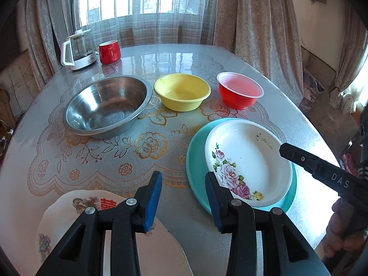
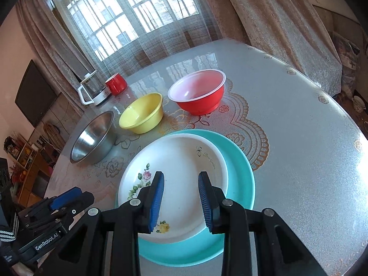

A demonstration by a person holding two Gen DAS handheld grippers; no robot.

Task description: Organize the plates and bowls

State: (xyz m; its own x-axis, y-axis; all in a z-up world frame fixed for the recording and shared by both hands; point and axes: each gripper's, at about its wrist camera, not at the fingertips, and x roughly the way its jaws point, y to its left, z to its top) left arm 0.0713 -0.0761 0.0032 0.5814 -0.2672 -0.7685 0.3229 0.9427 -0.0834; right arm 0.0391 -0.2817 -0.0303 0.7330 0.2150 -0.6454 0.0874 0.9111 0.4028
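Note:
A white rose-patterned plate lies stacked on a teal plate. Behind them stand a steel bowl, a yellow bowl and a red bowl in a row. My left gripper hovers open over the table, left of the stack, with nothing between its pads. Under it lies a pale plate with red characters. My right gripper hangs open above the white plate, holding nothing.
A glass kettle and a red mug stand at the far left of the table, near the curtained window. The table's right edge runs close to the stacked plates. A person's hand grips the right tool.

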